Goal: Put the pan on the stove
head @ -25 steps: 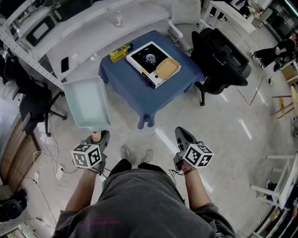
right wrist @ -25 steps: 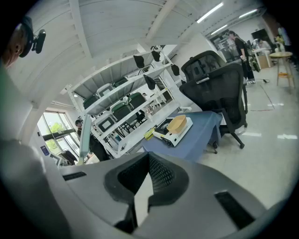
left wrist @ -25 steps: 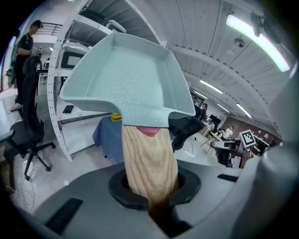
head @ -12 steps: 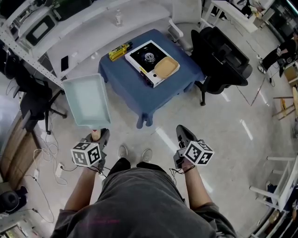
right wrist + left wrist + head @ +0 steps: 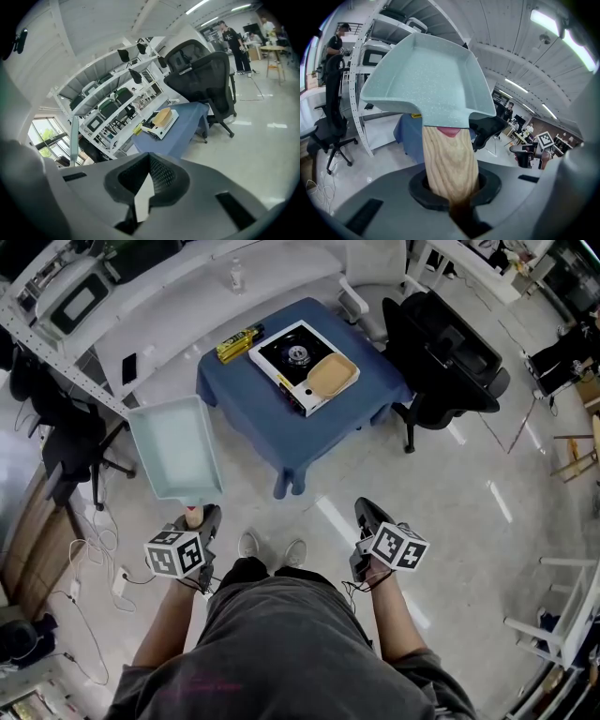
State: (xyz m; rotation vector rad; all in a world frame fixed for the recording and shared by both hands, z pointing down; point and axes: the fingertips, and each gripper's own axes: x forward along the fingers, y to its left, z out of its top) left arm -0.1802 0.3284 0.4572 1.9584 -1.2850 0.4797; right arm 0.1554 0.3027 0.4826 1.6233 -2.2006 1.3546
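Pan (image 5: pixel 173 446) pointing forward, wooden handle (image 5: pixel 449 161) rearward in left hand-held gripper (image 5: pixel 202 517)

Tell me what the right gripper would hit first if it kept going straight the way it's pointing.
The right gripper aims across bare floor toward the blue-clothed table with the portable stove; nothing stands between. Tilted downward, it may meet the floor short of the table; depth is unclear.

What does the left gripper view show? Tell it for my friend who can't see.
The left gripper is clamped on the wooden handle of a pale green square pan, which sticks up and fills the middle. Behind it are a blue-covered table, white shelves and a black chair.
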